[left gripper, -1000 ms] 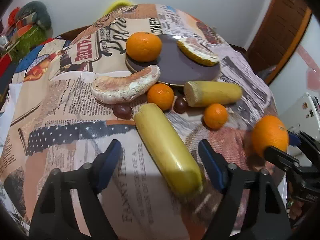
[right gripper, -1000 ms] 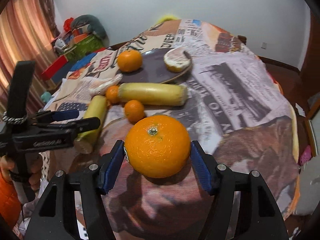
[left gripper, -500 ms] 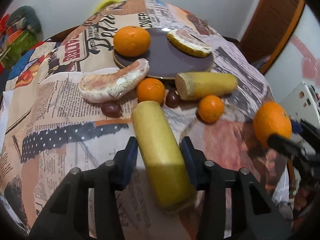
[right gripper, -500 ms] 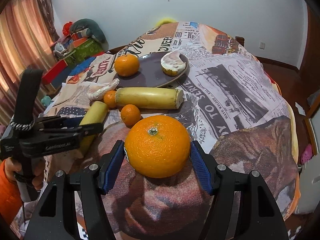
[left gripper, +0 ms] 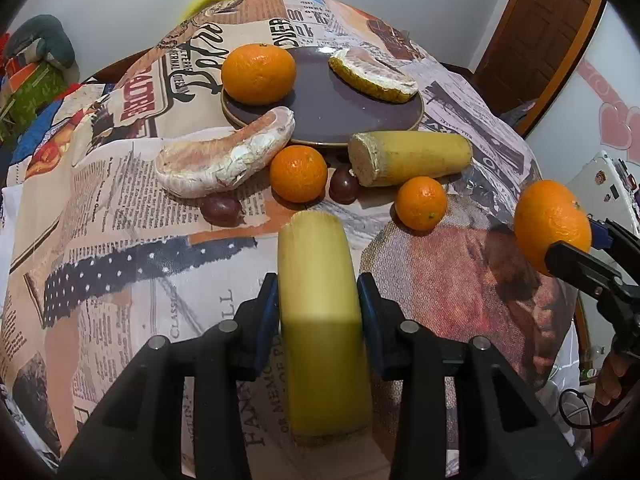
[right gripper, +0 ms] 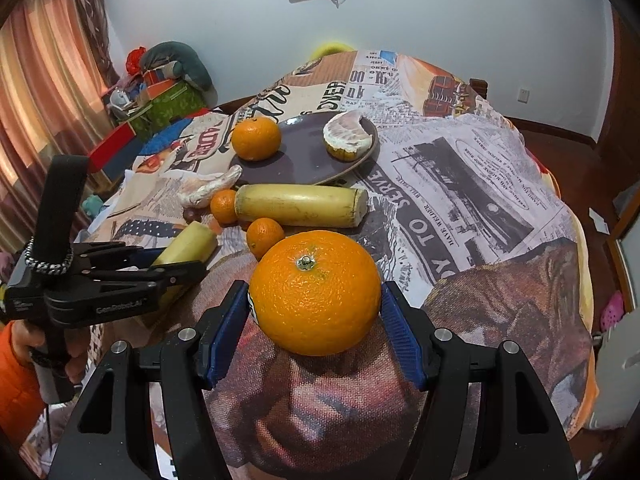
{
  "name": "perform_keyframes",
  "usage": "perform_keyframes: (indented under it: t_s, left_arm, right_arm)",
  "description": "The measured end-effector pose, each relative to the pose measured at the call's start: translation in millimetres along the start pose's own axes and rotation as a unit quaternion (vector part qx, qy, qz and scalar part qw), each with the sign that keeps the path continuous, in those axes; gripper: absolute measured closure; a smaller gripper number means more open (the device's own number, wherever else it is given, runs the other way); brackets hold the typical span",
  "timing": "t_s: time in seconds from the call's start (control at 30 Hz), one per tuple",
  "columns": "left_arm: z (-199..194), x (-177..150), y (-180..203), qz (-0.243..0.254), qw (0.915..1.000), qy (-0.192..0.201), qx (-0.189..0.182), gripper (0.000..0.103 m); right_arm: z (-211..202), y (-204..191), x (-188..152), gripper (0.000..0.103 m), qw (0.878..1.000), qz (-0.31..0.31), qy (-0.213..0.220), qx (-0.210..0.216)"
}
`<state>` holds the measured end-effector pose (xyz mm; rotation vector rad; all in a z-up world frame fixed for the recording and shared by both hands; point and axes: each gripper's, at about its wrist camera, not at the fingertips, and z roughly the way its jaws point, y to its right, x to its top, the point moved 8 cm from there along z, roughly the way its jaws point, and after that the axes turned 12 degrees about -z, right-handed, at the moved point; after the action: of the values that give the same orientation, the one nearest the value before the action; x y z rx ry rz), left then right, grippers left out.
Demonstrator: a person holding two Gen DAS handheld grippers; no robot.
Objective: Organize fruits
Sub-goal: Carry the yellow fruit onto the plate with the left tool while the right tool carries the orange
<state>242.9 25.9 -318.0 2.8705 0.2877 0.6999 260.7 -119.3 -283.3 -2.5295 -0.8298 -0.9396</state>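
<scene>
A yellow banana-like piece (left gripper: 320, 300) lies lengthwise between the fingers of my left gripper (left gripper: 318, 300). Its jaws are closing and both blue pads touch the piece's sides. My right gripper (right gripper: 316, 320) is shut on a large orange (right gripper: 314, 292), held a little above the cloth at the right. A dark plate (left gripper: 332, 112) at the back carries an orange (left gripper: 258, 74) and a peeled pomelo wedge (left gripper: 372, 76). A second yellow piece (left gripper: 408, 156), two small tangerines (left gripper: 298, 174) (left gripper: 421, 203) and another pomelo wedge (left gripper: 224, 158) lie in front of the plate.
Two dark round fruits (left gripper: 343, 188) (left gripper: 221, 208) sit among the tangerines. A newspaper-print cloth (right gripper: 460, 184) covers the round table and drops off at its edges. Boxes and bags (right gripper: 160, 88) are stacked by the curtain at the left. A person's hand in an orange sleeve (right gripper: 16, 360) grips the left handle.
My left gripper went forward over the yellow piece and its jaws closed from wide apart onto its sides; the piece now lines up with the fingers. The right gripper and its orange stayed put.
</scene>
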Motion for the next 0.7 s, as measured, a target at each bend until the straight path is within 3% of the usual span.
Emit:
perform_keyframes:
  t_s: [0.17, 0.7]
  left_arm:
    - [-12, 1, -1, 0.002, 0.9999, 0.015, 0.000, 0.065]
    - [-102, 44, 14, 0.009, 0.9902, 0.136, -0.032, 0.066]
  right_arm:
    - [-3, 0, 6, 0.040, 1.000, -0.001, 0.008, -0.002]
    - [-17, 7, 46, 0.040, 0.999, -0.004, 0.052, -0.014]
